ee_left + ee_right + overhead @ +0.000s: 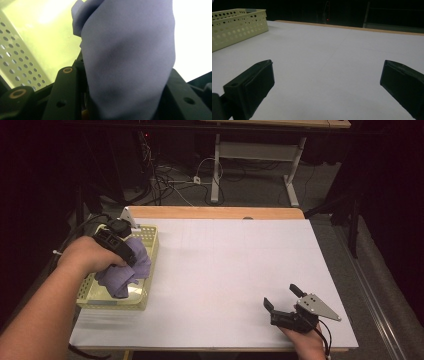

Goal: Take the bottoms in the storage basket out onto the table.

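**Lifting cloth could snag the basket**

Spreading wide under everything, the white table [230,270] offers no hazard itself. Next in size, the pale yellow perforated basket [147,245] sits at its left edge; it looks light, so a dragging fold could tip or pull it along. The lavender cloth [125,275] hangs bunched over the basket, clamped between the jaws of the left gripper [129,254]; a shallow bite could let it slip. The right gripper [284,304] rests near the front edge, jaws spread wide, holding nothing.
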